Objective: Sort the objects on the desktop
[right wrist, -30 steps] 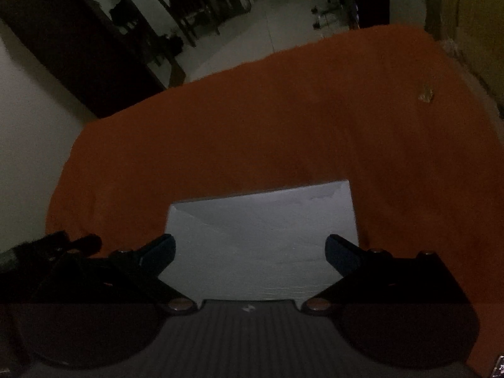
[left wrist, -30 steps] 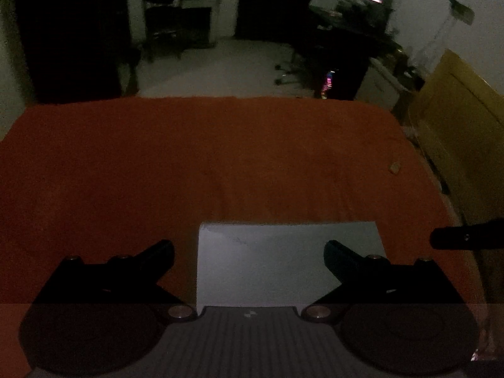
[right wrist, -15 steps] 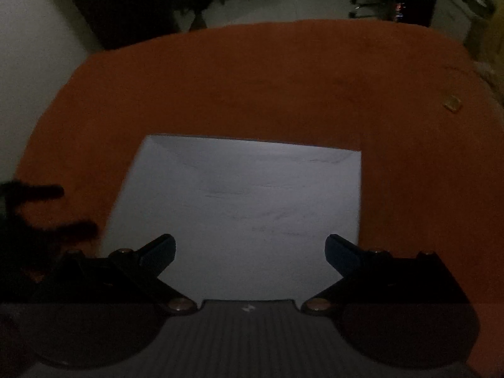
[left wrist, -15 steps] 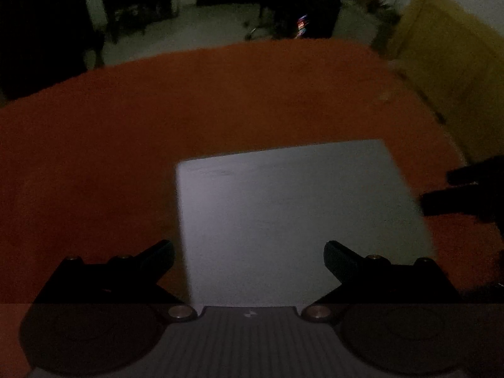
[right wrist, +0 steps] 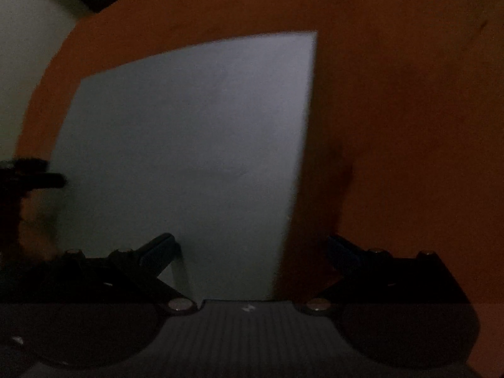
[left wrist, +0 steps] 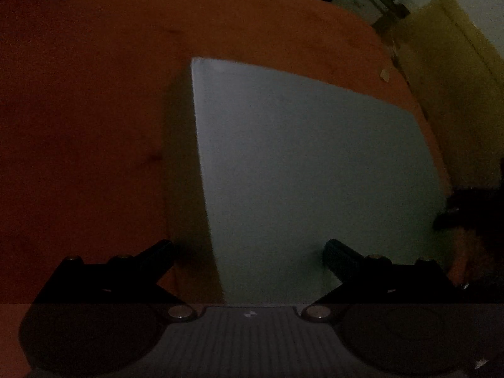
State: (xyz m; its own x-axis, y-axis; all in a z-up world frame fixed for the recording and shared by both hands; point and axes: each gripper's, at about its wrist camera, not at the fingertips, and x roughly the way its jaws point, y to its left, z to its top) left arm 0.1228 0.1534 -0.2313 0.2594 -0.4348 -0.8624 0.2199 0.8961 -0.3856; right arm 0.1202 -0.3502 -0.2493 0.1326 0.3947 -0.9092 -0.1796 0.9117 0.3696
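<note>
Left wrist view. The left hand-held gripper (left wrist: 249, 250) hangs low over a desk (left wrist: 94, 110) covered in orange cloth, its jaws spread wide and holding nothing. A pale sheet (left wrist: 302, 170) lies flat on the desk. The sheet's left edge runs between the two fingers: the left finger (left wrist: 151, 258) is over bare cloth just left of the sheet, and the right finger (left wrist: 343, 258) is over the sheet. The sheet's near edge is hidden behind the gripper body. At the sheet's right edge the dark tip of the right hand-held gripper (left wrist: 460, 211) shows. A small pale scrap (left wrist: 385, 75) lies on the cloth beyond the sheet's far right corner. A yellowish panel (left wrist: 453, 63) stands off the desk, right of the sheet. The picture is dim, and finer detail cannot be told.

Right wrist view. The right hand-held gripper (right wrist: 250, 245) is likewise wide open and empty. The sheet (right wrist: 189, 157) fills the left and centre; its right edge passes between the fingers. The left finger (right wrist: 157, 249) is over the sheet, the right finger (right wrist: 343, 247) over the desk (right wrist: 393, 110) just right of the sheet. At the sheet's left edge the dark tip of the left hand-held gripper (right wrist: 34, 176) shows. Whether any finger touches the sheet cannot be told.
</note>
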